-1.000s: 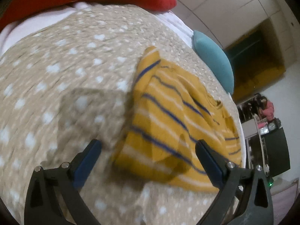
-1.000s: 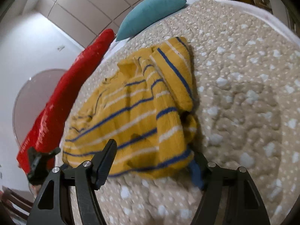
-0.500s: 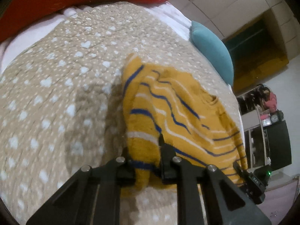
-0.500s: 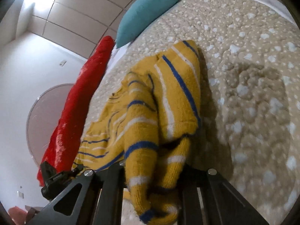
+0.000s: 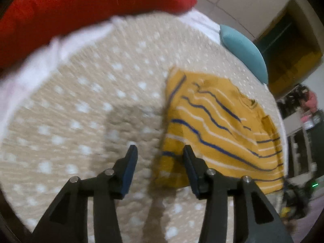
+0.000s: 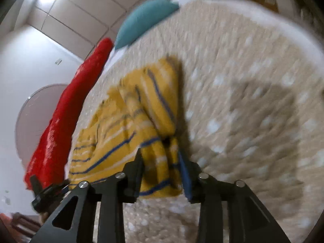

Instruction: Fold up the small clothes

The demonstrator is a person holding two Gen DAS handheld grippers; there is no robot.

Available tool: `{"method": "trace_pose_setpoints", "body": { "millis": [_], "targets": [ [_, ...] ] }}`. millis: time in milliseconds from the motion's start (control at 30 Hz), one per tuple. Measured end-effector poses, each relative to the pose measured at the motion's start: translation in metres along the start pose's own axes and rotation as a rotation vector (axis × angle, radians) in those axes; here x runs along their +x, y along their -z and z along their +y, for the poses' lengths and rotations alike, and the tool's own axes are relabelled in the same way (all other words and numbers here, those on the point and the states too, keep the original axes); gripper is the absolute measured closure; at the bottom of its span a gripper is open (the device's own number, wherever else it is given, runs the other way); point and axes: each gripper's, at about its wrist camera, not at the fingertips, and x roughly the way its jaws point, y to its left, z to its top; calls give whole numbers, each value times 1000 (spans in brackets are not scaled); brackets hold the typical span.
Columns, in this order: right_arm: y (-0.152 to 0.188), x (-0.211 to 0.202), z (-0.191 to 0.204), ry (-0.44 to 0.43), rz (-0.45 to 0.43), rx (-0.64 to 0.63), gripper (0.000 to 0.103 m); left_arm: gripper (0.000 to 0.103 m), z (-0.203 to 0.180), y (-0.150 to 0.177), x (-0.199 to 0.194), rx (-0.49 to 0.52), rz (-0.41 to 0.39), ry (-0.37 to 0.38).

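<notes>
A small yellow sweater with blue and white stripes [image 5: 218, 125] lies folded on a beige white-dotted bedspread [image 5: 81, 111]. My left gripper [image 5: 160, 158] is partly open and empty, its right finger at the sweater's near left corner. In the right wrist view the sweater [image 6: 129, 133] lies left of centre, and its near right corner bunches between the fingers of my right gripper [image 6: 162, 162], whose jaws stand a little apart around the cloth. Both views are motion-blurred.
A long red cushion [image 5: 81, 10] runs along the far side of the bed, with a teal pillow [image 5: 245, 50] beside it. White sheet [image 5: 40, 60] shows at the bedspread's edge. Dark furniture [image 5: 303, 141] stands beyond the bed's right edge.
Half a second ago both grippers were shut on the sweater's near corners. The left has opened and let go of the cloth. The right jaws have widened slightly. Both views are now blurred by movement.
</notes>
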Motion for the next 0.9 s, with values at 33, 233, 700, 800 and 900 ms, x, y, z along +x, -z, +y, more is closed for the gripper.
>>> {"method": "trace_pose_setpoints", "body": {
  "millis": [33, 233, 700, 800, 900],
  "targets": [
    [-3, -8, 5, 19, -34, -17, 64, 52, -2, 2, -6, 25, -34, -38],
    [-27, 9, 77, -57, -35, -187, 64, 43, -35, 28, -21, 154, -102, -75],
    [-99, 139, 67, 125, 65, -151, 73, 39, -25, 39, -15, 165, -90, -91],
    [-98, 121, 70, 173, 33, -180, 68, 39, -19, 40, -16, 133, -91, -108],
    [-81, 94, 89, 248, 1, -262, 42, 37, -24, 45, -21, 144, -104, -128]
  ]
}}
